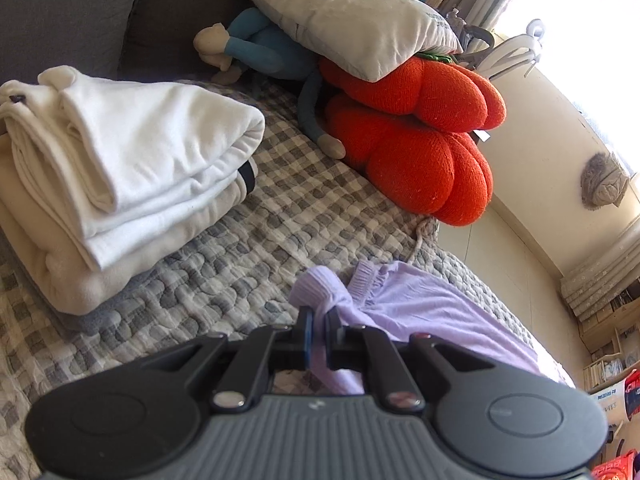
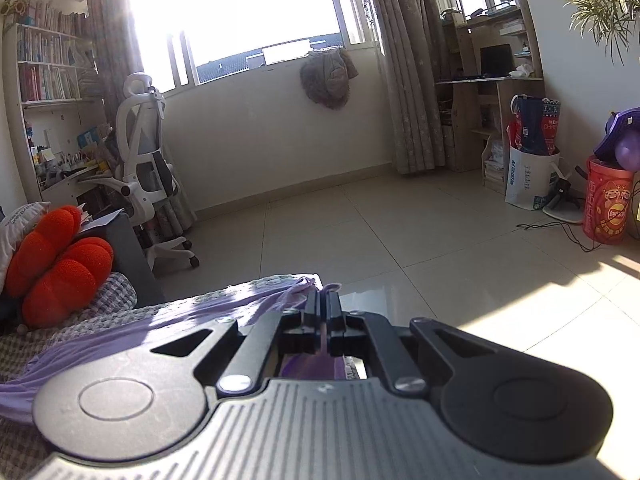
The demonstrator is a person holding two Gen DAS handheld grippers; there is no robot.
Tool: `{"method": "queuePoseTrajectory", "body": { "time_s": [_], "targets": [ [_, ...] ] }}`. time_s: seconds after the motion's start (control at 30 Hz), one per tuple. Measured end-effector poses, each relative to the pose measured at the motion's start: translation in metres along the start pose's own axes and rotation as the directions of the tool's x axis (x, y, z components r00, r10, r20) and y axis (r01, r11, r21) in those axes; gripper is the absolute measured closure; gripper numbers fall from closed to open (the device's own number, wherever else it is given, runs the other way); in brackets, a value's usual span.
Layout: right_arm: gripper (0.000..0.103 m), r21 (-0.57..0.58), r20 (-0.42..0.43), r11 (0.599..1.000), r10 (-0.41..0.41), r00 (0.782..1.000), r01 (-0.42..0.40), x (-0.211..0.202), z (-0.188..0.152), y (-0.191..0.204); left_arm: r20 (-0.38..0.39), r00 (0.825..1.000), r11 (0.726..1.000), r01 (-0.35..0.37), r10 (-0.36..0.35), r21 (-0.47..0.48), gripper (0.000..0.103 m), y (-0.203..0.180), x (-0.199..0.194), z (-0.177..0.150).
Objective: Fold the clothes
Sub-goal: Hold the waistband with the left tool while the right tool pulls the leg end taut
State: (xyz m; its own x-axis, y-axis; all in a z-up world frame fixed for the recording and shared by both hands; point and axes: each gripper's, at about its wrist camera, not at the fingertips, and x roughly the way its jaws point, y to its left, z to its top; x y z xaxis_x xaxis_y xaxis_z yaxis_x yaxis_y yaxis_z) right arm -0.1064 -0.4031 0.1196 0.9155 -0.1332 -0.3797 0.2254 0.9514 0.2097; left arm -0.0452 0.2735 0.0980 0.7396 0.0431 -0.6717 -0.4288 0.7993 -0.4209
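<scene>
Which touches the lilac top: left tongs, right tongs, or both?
Both touching. Left tongs pinch the lilac top in the left view; right tongs pinch it in the right view.

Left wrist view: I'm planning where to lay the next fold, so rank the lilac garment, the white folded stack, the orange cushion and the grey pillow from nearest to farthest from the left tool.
1. Lilac garment: pinched in the left tool.
2. White folded stack: ahead, left.
3. Orange cushion: ahead, right.
4. Grey pillow: farthest, resting on the cushion.
</scene>
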Motion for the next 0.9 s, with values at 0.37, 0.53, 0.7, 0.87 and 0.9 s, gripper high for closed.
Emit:
{"method": "queuePoseTrajectory", "body": {
  "time_s": [0.37, 0.53, 0.7, 0.87, 0.9],
  "targets": [
    [0.1, 0.022, -0.098, 0.992, -0.121, 0.988, 0.124, 0.111, 0.011, -0.001, 0.007, 0.993, 0.985, -0.115, 0.115, 0.128, 0.097, -0.063, 0.068, 0.04],
    [0.1, -0.01, -0.152, 0.985, -0.171, 0.973, 0.172, 0.173, 0.009, 0.006, -0.011, 0.986, 0.973, -0.161, 0.165, 0.163, 0.097, -0.085, 0.108, 0.055],
    [0.1, -0.024, -0.177, 0.981, -0.193, 0.965, 0.192, 0.222, 0.016, 0.015, -0.036, 0.982, 0.969, -0.174, 0.183, 0.177, 0.097, -0.09, 0.14, 0.058],
    [0.103, -0.034, -0.212, 0.97, -0.244, 0.946, 0.242, 0.264, 0.016, 0.012, -0.061, 0.978, 0.964, -0.187, 0.201, 0.19, 0.097, -0.095, 0.171, 0.061],
    [0.103, -0.025, -0.225, 0.972, -0.232, 0.946, 0.232, 0.269, 0.013, 0.01, -0.065, 0.977, 0.963, -0.189, 0.205, 0.193, 0.097, -0.096, 0.177, 0.061]
  ]
}}
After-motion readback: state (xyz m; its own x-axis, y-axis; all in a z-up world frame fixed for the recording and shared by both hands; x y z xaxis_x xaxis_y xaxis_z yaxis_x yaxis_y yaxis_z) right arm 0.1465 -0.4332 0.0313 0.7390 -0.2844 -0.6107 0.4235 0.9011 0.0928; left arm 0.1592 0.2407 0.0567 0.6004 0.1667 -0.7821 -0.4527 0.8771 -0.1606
